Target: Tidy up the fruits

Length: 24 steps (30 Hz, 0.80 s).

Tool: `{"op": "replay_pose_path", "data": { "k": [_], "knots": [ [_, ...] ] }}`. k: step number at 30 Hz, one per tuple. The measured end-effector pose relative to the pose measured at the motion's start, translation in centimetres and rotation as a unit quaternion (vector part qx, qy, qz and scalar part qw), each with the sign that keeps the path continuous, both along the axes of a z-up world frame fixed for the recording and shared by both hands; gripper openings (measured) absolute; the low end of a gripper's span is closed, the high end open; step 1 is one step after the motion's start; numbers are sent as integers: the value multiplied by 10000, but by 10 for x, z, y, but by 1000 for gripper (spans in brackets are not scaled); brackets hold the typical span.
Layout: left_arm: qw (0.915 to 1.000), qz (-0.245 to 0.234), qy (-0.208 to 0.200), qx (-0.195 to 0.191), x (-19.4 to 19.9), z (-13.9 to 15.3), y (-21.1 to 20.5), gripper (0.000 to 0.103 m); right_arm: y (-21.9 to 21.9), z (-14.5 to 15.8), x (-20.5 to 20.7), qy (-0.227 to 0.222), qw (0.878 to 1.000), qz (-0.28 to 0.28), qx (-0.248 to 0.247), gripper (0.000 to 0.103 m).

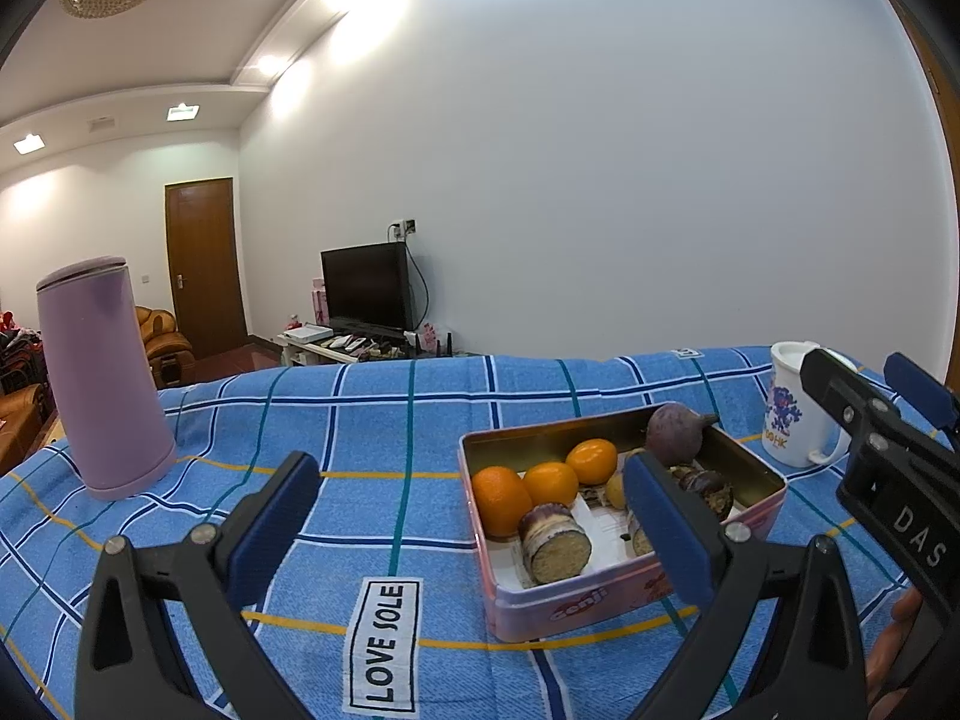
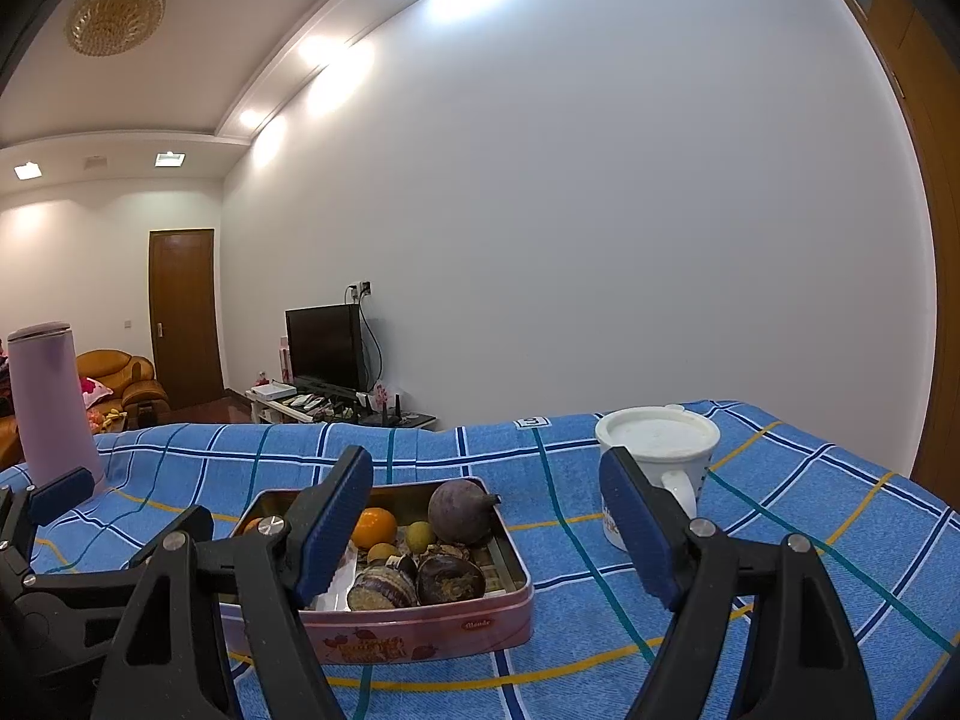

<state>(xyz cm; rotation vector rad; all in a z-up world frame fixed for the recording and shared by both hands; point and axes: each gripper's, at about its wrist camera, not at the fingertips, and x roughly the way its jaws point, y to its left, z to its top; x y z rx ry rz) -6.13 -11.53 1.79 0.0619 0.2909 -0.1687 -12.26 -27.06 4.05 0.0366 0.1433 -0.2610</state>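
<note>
A pink tin (image 1: 606, 606) (image 2: 432, 630) sits on the blue checked cloth. It holds three oranges (image 1: 549, 483) (image 2: 375, 527), a round purple fruit (image 1: 675, 433) (image 2: 461, 510), small yellow-green fruits (image 2: 419, 535) and cut purple sugarcane pieces (image 1: 555, 543) (image 2: 384, 587). My left gripper (image 1: 474, 519) is open with nothing between its fingers, held just in front of the tin's left side. My right gripper (image 2: 486, 525) is also open and empty, held over the tin's near right part. In the left wrist view the right gripper (image 1: 870, 384) appears at the far right.
A tall lilac flask (image 1: 102, 378) (image 2: 51, 408) stands at the left of the table. A white lidded mug (image 1: 795, 405) (image 2: 657, 456) stands right of the tin. A "LOVE SOLE" label (image 1: 384, 645) is sewn on the cloth. Beyond the table are a TV, a door and a sofa.
</note>
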Motion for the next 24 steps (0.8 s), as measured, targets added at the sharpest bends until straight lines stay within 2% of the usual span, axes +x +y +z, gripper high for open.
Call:
{"op": "replay_pose_path", "data": {
  "k": [24],
  "knots": [
    [10000,29,20,-6,1,-1,2,103,-1,0,0,27,10000,-5,10,79]
  ]
}}
